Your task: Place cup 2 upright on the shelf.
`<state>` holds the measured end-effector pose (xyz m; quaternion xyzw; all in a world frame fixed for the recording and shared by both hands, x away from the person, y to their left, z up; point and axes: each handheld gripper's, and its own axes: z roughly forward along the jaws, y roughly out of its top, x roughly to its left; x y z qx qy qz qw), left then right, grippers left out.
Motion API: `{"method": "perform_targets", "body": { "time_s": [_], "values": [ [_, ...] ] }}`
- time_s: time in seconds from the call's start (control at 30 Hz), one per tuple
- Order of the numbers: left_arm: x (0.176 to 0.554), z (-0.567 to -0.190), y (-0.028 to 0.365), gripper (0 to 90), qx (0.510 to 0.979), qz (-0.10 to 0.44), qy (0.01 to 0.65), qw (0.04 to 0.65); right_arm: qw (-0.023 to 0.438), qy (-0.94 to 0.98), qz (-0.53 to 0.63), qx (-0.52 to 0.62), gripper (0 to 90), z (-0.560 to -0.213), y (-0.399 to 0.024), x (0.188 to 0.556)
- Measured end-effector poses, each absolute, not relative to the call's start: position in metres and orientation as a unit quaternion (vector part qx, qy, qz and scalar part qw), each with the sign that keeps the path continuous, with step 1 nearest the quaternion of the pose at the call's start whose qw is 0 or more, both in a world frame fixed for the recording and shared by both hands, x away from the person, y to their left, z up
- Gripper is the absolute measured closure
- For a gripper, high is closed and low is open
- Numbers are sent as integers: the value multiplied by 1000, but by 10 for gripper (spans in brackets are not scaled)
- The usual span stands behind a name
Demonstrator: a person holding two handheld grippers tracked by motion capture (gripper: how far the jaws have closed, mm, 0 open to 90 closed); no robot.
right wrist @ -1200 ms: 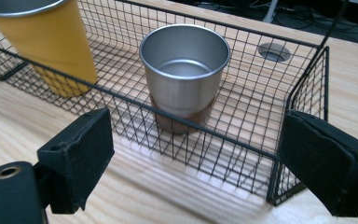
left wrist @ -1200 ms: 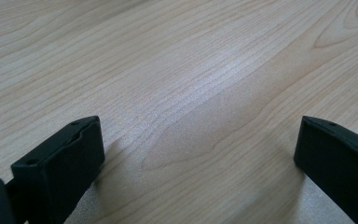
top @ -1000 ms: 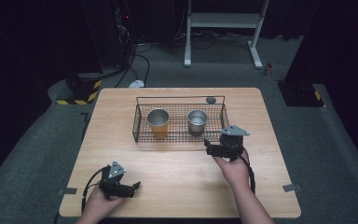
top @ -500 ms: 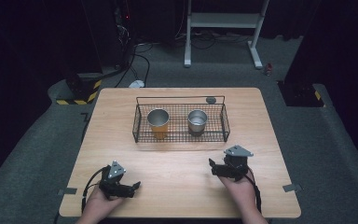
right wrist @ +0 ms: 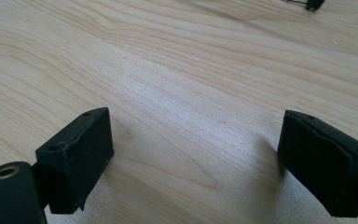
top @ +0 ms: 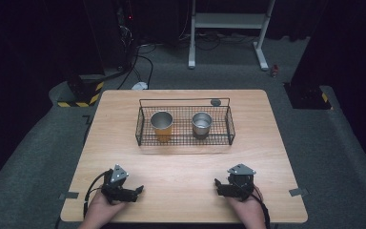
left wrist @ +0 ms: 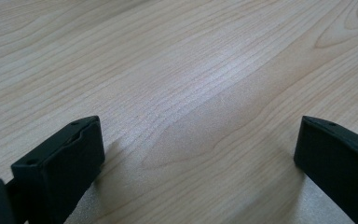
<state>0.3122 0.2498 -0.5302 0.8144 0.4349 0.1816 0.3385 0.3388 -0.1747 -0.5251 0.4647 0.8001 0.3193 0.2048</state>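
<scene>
Left gripper [top: 136,190]: jaws wide apart, nothing between them; bare wood grain between them in the left gripper view; sits low at the near left of the worktop [top: 181,167].
Right gripper [top: 218,185]: jaws spread wide, nothing held; low over bare wood at the near right, well apart from the basket.
Basket [top: 143,130]: black wire, at the far middle of the worktop, handle bar along its back edge.
Orange cup [top: 162,126]: upright in the basket's left half, metal rim, inside looks empty.
Silver cup [top: 201,124]: upright in the right half, apart from the orange cup.
</scene>
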Motion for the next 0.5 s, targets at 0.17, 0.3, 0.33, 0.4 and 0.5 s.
{"method": "perform_targets", "body": {
  "time_s": [0.17,0.3,0.33,0.4,0.5],
  "values": [
    [312,-530,250,20,815,185,432,338,200,794,319,477,99,-525,-176,337],
    [312,-530,250,20,815,185,435,337,204,789,317,486,98,-525,-175,335],
    [312,-530,250,20,815,185,435,337,203,789,317,486,98,-525,-175,335],
    [312,-530,250,20,814,185,435,337,203,789,317,485,99,-525,-175,335],
    [312,-530,250,20,813,186,437,337,205,788,317,486,99,-525,-174,335]
  ]
}}
